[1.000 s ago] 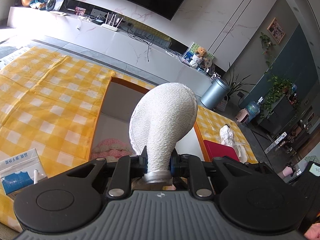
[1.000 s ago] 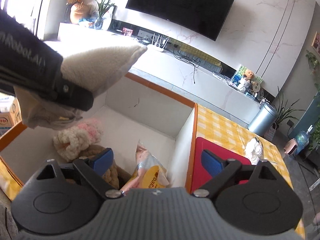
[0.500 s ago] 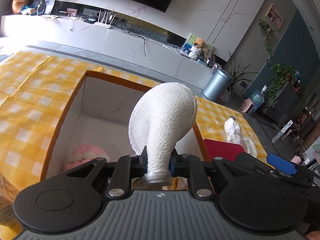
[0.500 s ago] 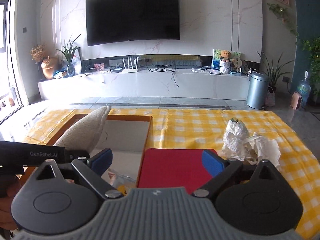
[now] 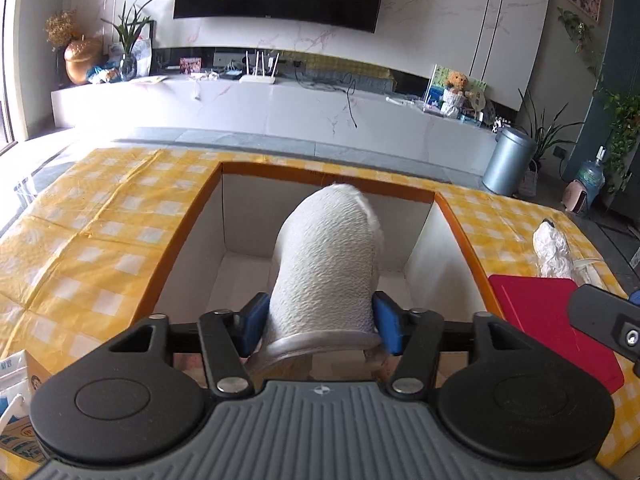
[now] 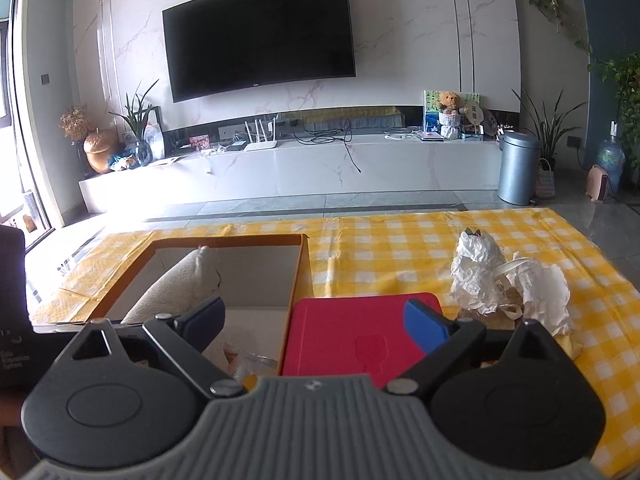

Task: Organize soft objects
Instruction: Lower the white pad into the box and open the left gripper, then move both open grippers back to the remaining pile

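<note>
A: Where's the soft thing? Quick.

B: The white textured terry mitt with a grey cuff point(image 5: 326, 264) sits between my left claw point(image 5: 320, 322) pads, over the open orange-rimmed cardboard box with white inner walls point(image 5: 188, 236). Its rounded tip points toward the box's far wall. In the right wrist view the same mitt pokes up inside the box as a cream lump.

A: Gripped?

B: The left jaws are opening right now. The mitt is between the blue pads point(image 5: 251, 322); both pads sit right at its sides, and I can't tell if they press on it at all.

A: Right claw?

B: My right claw point(image 6: 314, 322) is spread wide with nothing between its pads. It hangs above the flat red rectangular board point(image 6: 360, 334), which lies just right of the box, touching its orange edge.

A: Inside the box?

B: In the right view I see a bit of a clear plastic packet with a yellow patch point(image 6: 244, 364) at the near edge. The rest is hidden by the claws.

A: Around it?

B: A yellow-and-white checked cloth covers the table point(image 5: 100, 232). A crumpled white plastic bag point(image 6: 492, 280) lies right of the red board, near it. A blue-and-white printed carton point(image 5: 16, 400) sits at the near left corner. Behind are the white TV bench and the black wall-mounted television point(image 6: 260, 36).
</note>
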The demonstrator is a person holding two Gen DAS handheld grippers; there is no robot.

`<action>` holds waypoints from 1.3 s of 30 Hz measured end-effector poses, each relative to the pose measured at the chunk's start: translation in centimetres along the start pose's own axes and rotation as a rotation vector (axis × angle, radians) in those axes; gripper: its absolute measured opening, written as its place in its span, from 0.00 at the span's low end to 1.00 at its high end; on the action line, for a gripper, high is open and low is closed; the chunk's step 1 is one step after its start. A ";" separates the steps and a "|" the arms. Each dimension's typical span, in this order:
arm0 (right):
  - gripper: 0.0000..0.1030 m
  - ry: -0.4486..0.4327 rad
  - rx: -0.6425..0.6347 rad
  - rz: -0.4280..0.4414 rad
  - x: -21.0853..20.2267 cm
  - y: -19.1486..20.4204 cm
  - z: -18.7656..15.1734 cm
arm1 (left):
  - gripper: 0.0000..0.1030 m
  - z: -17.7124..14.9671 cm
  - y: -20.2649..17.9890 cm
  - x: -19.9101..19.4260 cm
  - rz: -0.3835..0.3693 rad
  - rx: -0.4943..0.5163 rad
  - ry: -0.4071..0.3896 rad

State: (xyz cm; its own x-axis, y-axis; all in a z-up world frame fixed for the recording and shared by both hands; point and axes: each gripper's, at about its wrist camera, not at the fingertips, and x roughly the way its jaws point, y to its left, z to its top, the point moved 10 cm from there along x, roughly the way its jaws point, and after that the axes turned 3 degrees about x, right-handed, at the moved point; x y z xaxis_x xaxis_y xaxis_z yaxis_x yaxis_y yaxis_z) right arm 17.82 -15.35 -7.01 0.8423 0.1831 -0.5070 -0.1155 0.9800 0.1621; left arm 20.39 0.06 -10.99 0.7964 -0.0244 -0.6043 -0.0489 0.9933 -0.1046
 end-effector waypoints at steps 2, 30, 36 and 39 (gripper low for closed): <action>0.92 0.014 0.022 -0.004 0.1 -0.3 -0.2 | 0.89 0.9 -0.4 -1.2 -0.007 0.028 -0.065; 0.92 -0.115 -0.021 -0.137 -4.4 -4.8 2.7 | 0.91 3.3 -2.3 -7.9 -0.069 0.052 -0.168; 0.93 -0.201 0.054 -0.333 -7.8 -11.8 4.5 | 0.90 2.7 -4.5 -9.5 -0.082 0.128 -0.173; 0.93 -0.235 0.143 -0.346 -9.6 -15.4 4.7 | 0.90 2.5 -5.6 -10.0 -0.094 0.158 -0.168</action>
State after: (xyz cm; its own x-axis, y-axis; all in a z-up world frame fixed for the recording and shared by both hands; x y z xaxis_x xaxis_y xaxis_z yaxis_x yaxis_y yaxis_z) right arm 14.03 -32.57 -0.65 0.9175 -0.1925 -0.3479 0.2541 0.9569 0.1406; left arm 14.22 -4.95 -2.41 0.8828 -0.1115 -0.4563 0.1146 0.9932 -0.0210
